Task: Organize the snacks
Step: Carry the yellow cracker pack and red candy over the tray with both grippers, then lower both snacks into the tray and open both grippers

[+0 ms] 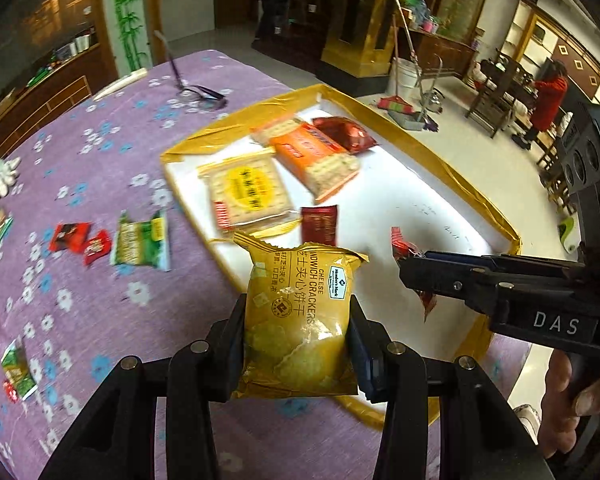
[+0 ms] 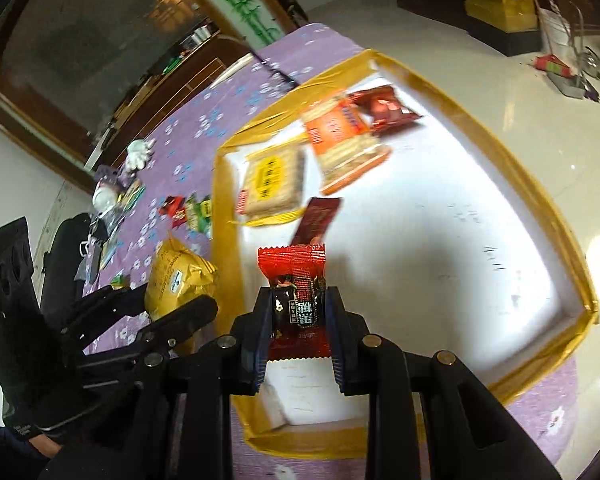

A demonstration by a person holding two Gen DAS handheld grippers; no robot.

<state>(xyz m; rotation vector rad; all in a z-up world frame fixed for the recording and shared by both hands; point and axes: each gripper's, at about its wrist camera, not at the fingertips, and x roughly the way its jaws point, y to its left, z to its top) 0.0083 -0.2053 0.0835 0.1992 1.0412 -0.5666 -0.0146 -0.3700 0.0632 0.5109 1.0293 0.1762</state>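
Observation:
My left gripper (image 1: 298, 320) is shut on a yellow cheese cracker packet (image 1: 300, 320), held above the near left edge of the gold-rimmed white tray (image 1: 420, 200). My right gripper (image 2: 298, 312) is shut on a small red snack packet (image 2: 296, 292) over the tray's (image 2: 440, 240) near part. The right gripper (image 1: 412, 272) also shows in the left wrist view, and the left gripper (image 2: 180, 300) with the yellow packet (image 2: 180, 276) in the right wrist view. The tray holds a yellow cracker pack (image 1: 248, 196), an orange cracker pack (image 1: 316, 152), a dark red bag (image 1: 344, 132) and a dark red sachet (image 1: 319, 224).
On the purple flowered cloth (image 1: 100, 160) left of the tray lie a green packet (image 1: 142, 240), two small red packets (image 1: 80, 240), more packets at the left edge (image 1: 16, 368), a white glove (image 1: 0, 176) and glasses (image 1: 196, 92). The table edge drops to the floor on the right.

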